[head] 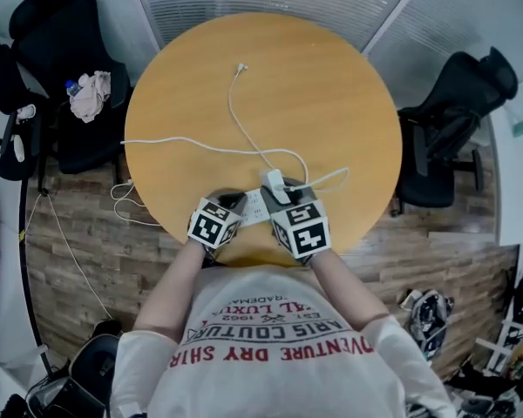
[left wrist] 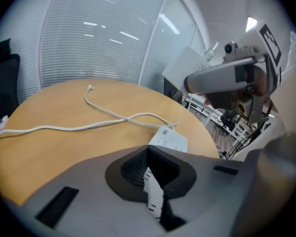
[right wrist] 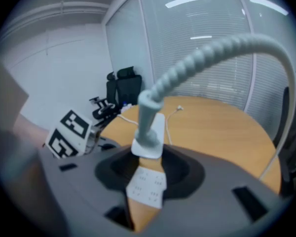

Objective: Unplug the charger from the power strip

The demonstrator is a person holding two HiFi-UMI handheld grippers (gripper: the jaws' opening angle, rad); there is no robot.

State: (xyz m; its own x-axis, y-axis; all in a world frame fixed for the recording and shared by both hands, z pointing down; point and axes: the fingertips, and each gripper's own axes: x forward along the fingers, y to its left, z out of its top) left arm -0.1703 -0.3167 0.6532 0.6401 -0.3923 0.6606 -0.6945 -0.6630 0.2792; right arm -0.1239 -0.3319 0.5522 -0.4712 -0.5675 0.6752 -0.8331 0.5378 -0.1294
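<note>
White charger [right wrist: 149,132] is pinched btwn the pads of your right gripper [right wrist: 149,154]. Its ribbed cable [right wrist: 212,53] arches up and over to the right. You're holding it at the near edge of the round wooden table [head: 331,103], just above the power strip [right wrist: 147,186]. Can't tell whether the prongs are clear of the sockets.

Your left gripper [left wrist: 150,172] is clamped on the strip's near-left end, w/ the rest of the strip poking out past the jaws. The strip lies right in front of you.

A thin white lead [head: 233,120] runs from there toward the far side, its plug end lying free. A thicker cord [head: 174,144] goes off the table's left edge.

A black office chair [head: 61,42] stands far left, w/ a crumpled cloth [head: 91,94] on it.
</note>
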